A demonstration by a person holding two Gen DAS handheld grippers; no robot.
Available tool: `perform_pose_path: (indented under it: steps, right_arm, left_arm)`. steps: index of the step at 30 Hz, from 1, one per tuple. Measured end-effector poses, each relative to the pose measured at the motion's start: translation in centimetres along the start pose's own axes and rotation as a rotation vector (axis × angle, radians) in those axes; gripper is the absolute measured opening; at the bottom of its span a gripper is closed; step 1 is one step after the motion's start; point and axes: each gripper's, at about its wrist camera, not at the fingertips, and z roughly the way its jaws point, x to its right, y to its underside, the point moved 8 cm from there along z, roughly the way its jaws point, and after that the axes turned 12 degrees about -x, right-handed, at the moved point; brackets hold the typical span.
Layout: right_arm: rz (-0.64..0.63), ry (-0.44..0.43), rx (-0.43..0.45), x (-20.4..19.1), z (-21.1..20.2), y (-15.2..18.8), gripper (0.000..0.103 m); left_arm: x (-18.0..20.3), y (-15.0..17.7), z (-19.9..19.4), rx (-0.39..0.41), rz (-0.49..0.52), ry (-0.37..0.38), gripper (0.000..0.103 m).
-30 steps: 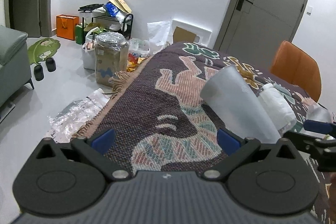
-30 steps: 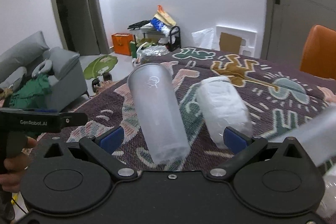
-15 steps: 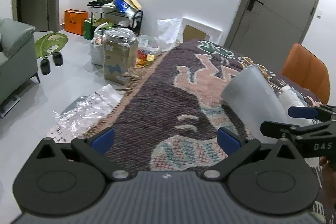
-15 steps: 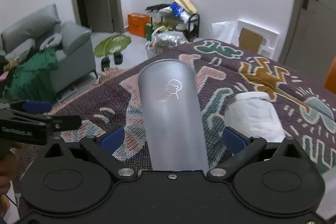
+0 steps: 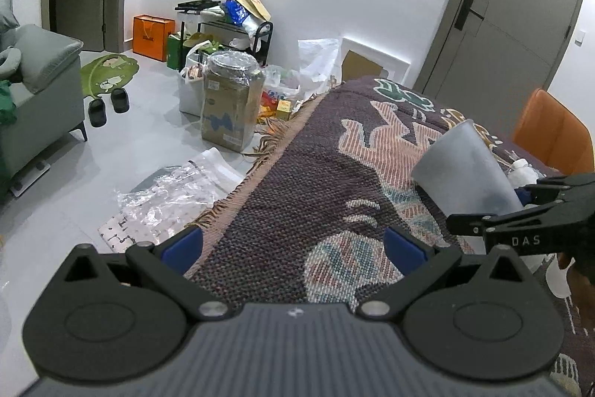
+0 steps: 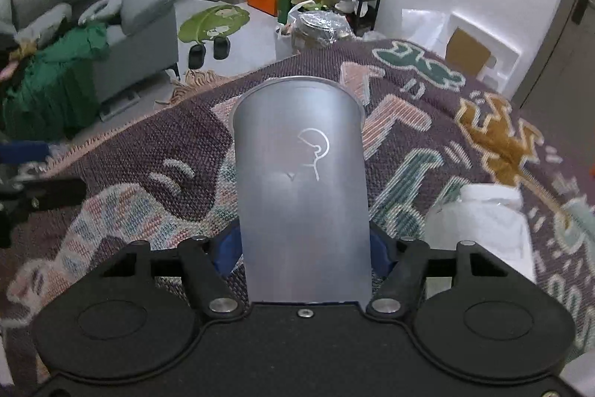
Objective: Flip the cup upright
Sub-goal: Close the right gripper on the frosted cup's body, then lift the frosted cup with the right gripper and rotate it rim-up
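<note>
My right gripper [image 6: 305, 248] has its jaws closed on the frosted cup [image 6: 301, 181] near its base end, blue pads pressed on both sides, rim pointing away from me over the patterned blanket [image 6: 465, 144] covering the desk. Cup's tilted, not lying flat & not upright yet, w/ the printed logo facing up toward the cam. Left gripper [image 5: 293, 244] hangs w/ jaws wide open, holding nothing, off to the side. To finish well, I'd say rotate the wrist so the base comes down flat, keep squeeze light since thin plastic prob deforms, and steer clear of the wrapped white bundle [image 6: 479, 226] just beside the cup before letting go
</note>
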Motion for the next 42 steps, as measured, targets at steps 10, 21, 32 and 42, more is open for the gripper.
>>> perform_pose_path:
  steps: [10, 21, 32, 42]
  right_arm:
    - [0.024, 0.004, 0.028, 0.4, -4.0, 1.9, 0.064]
    - [0.137, -0.005, 0.062, 1.6, -8.8, 7.8, 0.064]
    - [0.252, 0.007, 0.082, 1.7, -10.8, 13.7, 0.065]
    - [0.292, -0.014, 0.084, 0.4, -10.3, 16.8, 0.065]
  left_arm:
    - [1.3, 0.5, -2.1, 0.032, 0.02, 0.023, 0.103]
    - [4.8, 2.5, -4.0, 0.039, 0.083, 0.084, 0.103]
    - [8.1, 5.0, -5.1, 0.014, 0.174, 0.139, 0.103]
    - [9.8, 6.8, -4.7, -0.032, 0.236, 0.16, 0.103]
